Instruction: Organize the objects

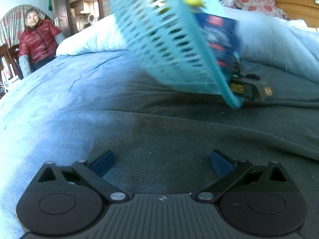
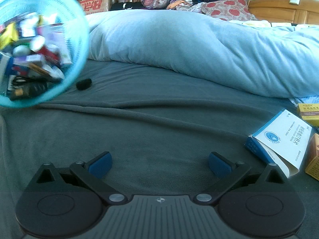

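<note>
1. Both grippers sit low over the bed's grey blanket (image 2: 159, 119), and neither has anything in it
2. Left gripper (image 1: 161, 163) has its jaws spread wide, blue pads (image 1: 102, 162) well apart, just blanket between them
3. Right gripper (image 2: 159, 162) is the same deal, wide and empty
4. The turquoise mesh basket (image 1: 169, 45) is tipped way over, blurry, its lower rim down at the blanket
5. From the right wrist view you look straight into the basket's mouth (image 2: 79, 39), which is crammed with small boxes and packets (image 2: 39, 55)
6. A small black thing (image 2: 84, 84) lies on the blanket just beside the basket rim, can't tell what it is
7. Off to the right there's a blue-and-white box (image 2: 279, 141) lying open-ended, with a yellow box (image 2: 309, 113) behind it
8. A pale blue duvet (image 2: 189, 45) is bunched up behind everything
9. A person in a red puffer jacket (image 1: 37, 39) sits past the far left edge of the bed
</note>
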Action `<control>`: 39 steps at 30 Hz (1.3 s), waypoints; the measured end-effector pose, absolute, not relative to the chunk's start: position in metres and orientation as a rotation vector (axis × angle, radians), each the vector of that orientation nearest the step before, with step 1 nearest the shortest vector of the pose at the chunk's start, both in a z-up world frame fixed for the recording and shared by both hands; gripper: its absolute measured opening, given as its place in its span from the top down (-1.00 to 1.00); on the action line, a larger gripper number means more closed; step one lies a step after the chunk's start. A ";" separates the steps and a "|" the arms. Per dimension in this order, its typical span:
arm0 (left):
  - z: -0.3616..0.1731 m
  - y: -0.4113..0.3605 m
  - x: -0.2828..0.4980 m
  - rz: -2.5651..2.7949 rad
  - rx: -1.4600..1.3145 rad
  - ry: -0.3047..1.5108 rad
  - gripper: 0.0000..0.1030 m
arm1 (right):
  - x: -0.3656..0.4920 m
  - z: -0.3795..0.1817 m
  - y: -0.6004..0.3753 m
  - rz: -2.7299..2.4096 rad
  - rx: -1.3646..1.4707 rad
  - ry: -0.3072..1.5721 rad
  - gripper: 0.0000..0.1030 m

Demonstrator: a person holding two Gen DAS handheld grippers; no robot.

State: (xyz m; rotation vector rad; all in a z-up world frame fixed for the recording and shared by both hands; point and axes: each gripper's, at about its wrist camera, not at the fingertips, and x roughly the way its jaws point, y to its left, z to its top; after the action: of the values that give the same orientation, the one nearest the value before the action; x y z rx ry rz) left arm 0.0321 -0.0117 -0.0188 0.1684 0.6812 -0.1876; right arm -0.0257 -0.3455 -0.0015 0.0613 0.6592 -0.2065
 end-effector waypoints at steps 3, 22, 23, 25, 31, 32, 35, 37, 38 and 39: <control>-0.019 -0.012 0.032 -0.187 0.169 0.681 -1.00 | -0.026 -0.002 -0.346 -0.206 0.061 0.659 -1.00; -0.019 -0.012 0.032 -0.186 0.171 0.682 -1.00 | -0.022 -0.002 -0.346 -0.207 0.060 0.659 -1.00; -0.019 -0.012 0.032 -0.186 0.171 0.682 -1.00 | -0.022 -0.002 -0.345 -0.207 0.059 0.660 -1.00; -0.019 -0.012 0.033 -0.187 0.171 0.682 -1.00 | -0.021 -0.002 -0.344 -0.207 0.058 0.660 -1.00; -0.019 -0.012 0.033 -0.187 0.170 0.682 -1.00 | -0.021 -0.002 -0.343 -0.207 0.059 0.660 -1.00; -0.019 -0.012 0.033 -0.187 0.170 0.682 -1.00 | -0.021 -0.002 -0.343 -0.207 0.059 0.660 -1.00; -0.019 -0.012 0.033 -0.187 0.170 0.682 -1.00 | -0.021 -0.002 -0.343 -0.208 0.059 0.661 -1.00; -0.019 -0.012 0.033 -0.187 0.170 0.682 -1.00 | -0.020 -0.002 -0.343 -0.208 0.059 0.660 -1.00; -0.019 -0.012 0.033 -0.187 0.170 0.682 -1.00 | -0.021 -0.002 -0.343 -0.208 0.059 0.660 -1.00; -0.019 -0.012 0.033 -0.187 0.170 0.682 -1.00 | -0.020 -0.002 -0.343 -0.208 0.058 0.661 -1.00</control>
State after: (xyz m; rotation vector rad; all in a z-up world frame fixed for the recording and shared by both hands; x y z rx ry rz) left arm 0.0327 -0.0120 -0.0190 0.1701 0.6818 -0.1871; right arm -0.0204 -0.3432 -0.0020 0.0585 0.6607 -0.2081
